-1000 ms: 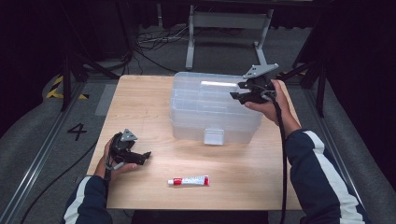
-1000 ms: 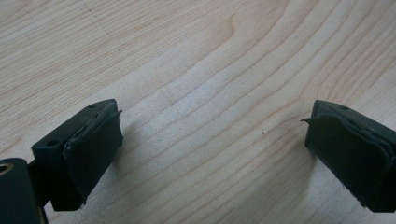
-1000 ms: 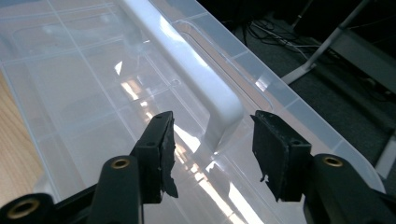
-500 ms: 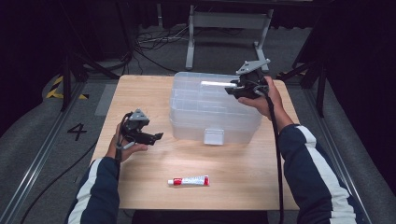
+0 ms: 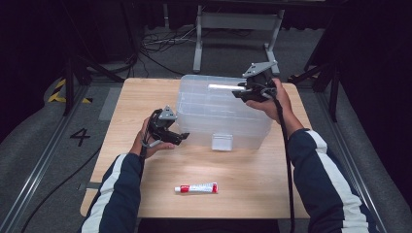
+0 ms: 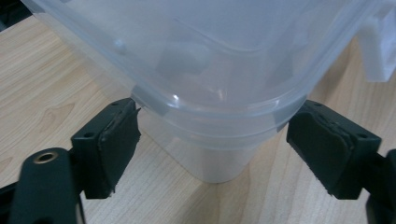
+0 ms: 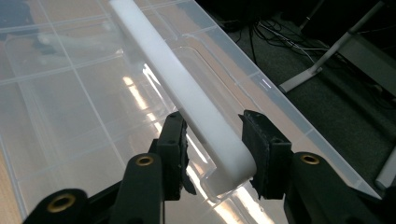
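In left gripper view: box [image 6: 219, 84] top cut off | contents blurred

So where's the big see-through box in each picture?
High view: the clear plastic box sits at the middle of the wooden table, toward its far edge.
Left gripper view: its rounded corner fills the top, between the black jaws.
Right gripper view: its lid spreads across the left.
Shared landmark: the white handle on the lid.

Grey floor [image 5: 43, 145], metal stand [image 5: 238, 22], dark surroundings.
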